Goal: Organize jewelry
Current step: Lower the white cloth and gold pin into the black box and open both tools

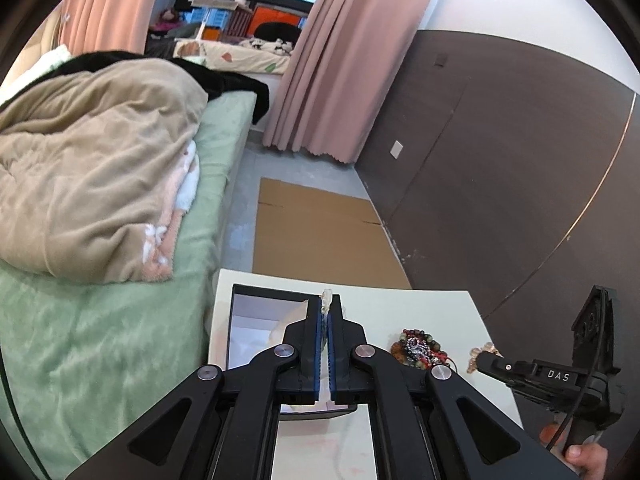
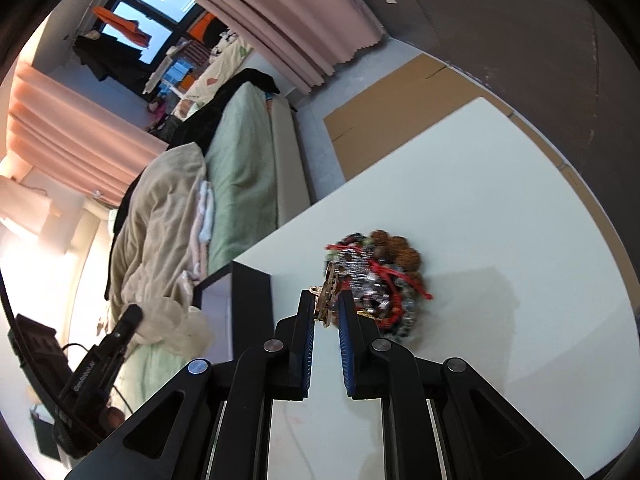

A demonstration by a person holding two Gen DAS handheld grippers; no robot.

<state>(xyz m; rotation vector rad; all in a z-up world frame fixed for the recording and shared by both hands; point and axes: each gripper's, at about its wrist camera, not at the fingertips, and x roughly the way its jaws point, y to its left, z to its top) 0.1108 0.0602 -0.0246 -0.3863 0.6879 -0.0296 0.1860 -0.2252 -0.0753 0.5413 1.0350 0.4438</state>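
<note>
White table (image 2: pixel 500 200) carried black box (image 1: pixel 240 304) and bead pile (image 2: pixel 380 280). Left gripper (image 1: pixel 325 308) pinched a clear piece over the box; right gripper (image 2: pixel 326 304) clamped a gold-toned piece. Best lifted slowly to avoid snagging the tangle.

White letters "DAS" stood on the black plastic body of the right gripper (image 1: pixel 486 360) in the left wrist view. Lettering on the black left gripper (image 2: pixel 130 320) was too blurred to read.
</note>
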